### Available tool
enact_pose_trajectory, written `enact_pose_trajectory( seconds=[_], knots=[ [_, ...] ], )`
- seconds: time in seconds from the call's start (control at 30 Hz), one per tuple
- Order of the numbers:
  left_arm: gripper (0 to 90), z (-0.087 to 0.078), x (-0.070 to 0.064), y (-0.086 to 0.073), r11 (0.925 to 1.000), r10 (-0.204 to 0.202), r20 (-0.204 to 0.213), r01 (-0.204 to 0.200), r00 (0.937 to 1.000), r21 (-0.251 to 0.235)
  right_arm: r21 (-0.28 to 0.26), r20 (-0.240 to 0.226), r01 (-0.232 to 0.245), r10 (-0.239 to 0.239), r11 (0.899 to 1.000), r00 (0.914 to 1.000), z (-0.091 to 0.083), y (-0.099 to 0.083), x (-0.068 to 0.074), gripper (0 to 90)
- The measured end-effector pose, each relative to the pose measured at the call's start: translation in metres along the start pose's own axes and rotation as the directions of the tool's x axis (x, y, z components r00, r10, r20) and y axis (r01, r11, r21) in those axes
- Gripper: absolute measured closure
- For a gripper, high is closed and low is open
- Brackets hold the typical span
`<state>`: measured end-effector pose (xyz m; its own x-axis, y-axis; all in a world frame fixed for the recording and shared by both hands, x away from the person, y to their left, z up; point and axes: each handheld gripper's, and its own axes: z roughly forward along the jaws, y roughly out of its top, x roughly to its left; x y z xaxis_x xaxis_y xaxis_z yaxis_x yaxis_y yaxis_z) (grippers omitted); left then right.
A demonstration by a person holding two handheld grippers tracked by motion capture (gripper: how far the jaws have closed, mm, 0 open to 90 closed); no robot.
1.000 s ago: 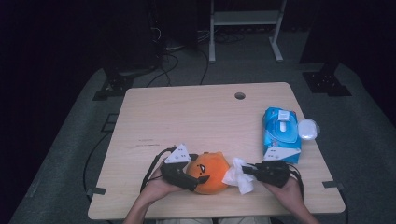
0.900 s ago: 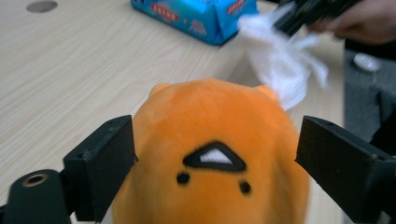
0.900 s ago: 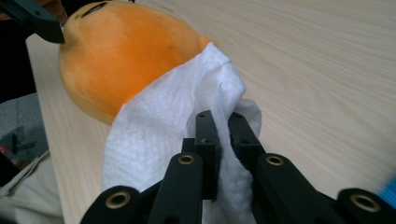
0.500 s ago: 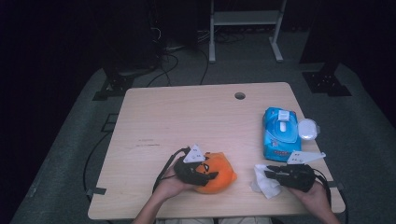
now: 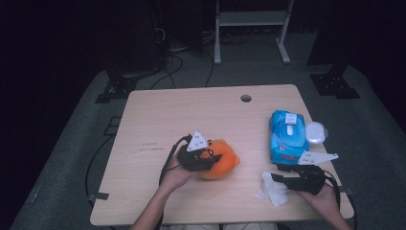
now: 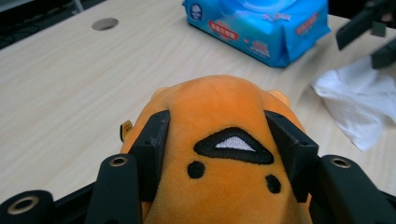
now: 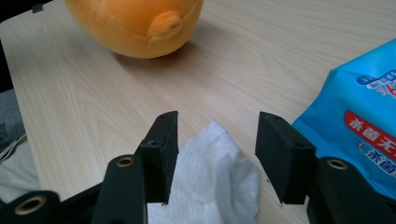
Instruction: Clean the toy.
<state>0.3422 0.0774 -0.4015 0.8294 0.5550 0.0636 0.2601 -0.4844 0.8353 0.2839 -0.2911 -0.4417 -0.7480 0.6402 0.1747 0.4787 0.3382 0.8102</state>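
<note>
My left gripper (image 6: 219, 154) clamps its fingers on a round orange plush toy (image 6: 219, 121) near the table's (image 5: 191, 110) front edge, face up; its long axis is unclear. My right gripper (image 7: 217, 154) gapes over a crumpled white wipe (image 7: 210, 186).

Left tool (image 5: 210, 160) jaws clamped, right tool (image 5: 277, 179) jaws parted and low, both forearms near the table edge.

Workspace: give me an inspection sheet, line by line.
Surface: pale wood table with a round hole.
Job's things: orange plush toy; crumpled white wipe lying on the table.
Clutter: blue wipes pack; round white lid beside it.
Grippers: left gripper clamps the plush; right gripper open, jaws either side of the wipe.
Cables: black cable trails from the left gripper.
Surroundings: dark room, grey floor, white frame legs.
</note>
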Motion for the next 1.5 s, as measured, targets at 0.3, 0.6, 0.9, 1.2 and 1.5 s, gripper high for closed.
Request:
enact_pose_trajectory(
  seconds=[0.3, 0.6, 0.9, 1.2, 1.5],
  knots=[
    [30.3, 0.018, 0.018, -0.004, 0.9987, -0.037, -0.019, 0.038, 0.9991, 0.036, -0.007, -0.009, 0.011, -0.011, 1.000, 0.9999, 0.005, 0.008, 0.003, 42.5],
    [12.0, -0.004, 0.018, -0.003, 0.9967, -0.081, -0.023, 0.081, 0.9965, -0.005, -0.005, -0.009, 0.005, -0.005, 1.000, 0.9999, 0.008, 0.010, 0.003, 39.3],
    [10.4, -0.025, 0.019, -0.012, 0.9947, -0.100, -0.039, 0.099, 0.9942, -0.028, -0.015, -0.006, 0.002, -0.002, 1.000, 1.0000, 0.007, 0.010, 0.003, 37.3],
    [10.4, -0.048, 0.017, -0.028, 0.9939, -0.108, -0.057, 0.107, 0.9925, -0.028, -0.022, -0.006, -0.001, 0.001, 1.000, 1.0000, 0.006, 0.010, 0.005, 36.2],
    [10.4, -0.066, 0.017, -0.044, 0.9928, -0.120, -0.078, 0.119, 0.9897, -0.013, -0.028, -0.010, -0.004, 0.004, 1.000, 0.9999, 0.006, 0.010, 0.004, 35.3]
  ],
)
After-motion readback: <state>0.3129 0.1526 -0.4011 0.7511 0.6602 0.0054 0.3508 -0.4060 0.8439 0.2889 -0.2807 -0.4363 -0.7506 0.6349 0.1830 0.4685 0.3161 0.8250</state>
